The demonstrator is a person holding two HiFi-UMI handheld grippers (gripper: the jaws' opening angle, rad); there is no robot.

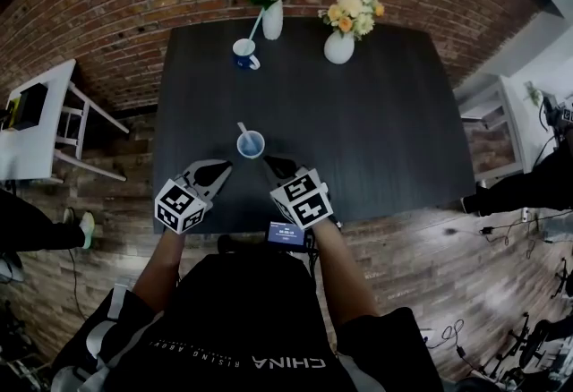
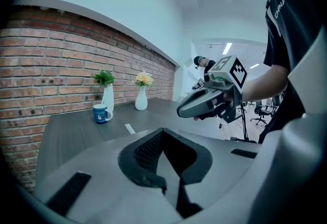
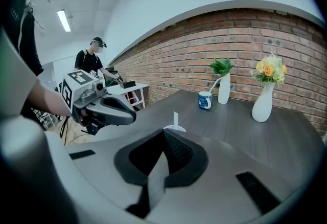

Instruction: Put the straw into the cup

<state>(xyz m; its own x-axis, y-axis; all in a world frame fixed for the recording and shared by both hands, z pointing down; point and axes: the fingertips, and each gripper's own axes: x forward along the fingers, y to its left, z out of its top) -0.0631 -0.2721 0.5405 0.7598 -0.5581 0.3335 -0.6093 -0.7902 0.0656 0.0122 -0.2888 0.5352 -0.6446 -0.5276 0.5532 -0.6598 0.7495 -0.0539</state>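
Straw (image 1: 241, 127) seen on a dark table (image 1: 385, 140). Left gripper (image 1: 224, 167) and right gripper (image 1: 269, 160), both clenched on nothing, flank the near cup (image 1: 251, 145) just ahead, the right seemingly nearer. The straw already stands in this cup, near-upright, tipped far-left. A far blue mug (image 1: 243, 53) holds a second straw (image 1: 256, 25).

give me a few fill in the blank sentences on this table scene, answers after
1. The cup holds an upright white ___.
2. The blue mug sits beside the vase that holds ___ leaves.
3. The left gripper and the right gripper both have their jaws ___, with nothing between them.
Missing words: straw; green; shut.
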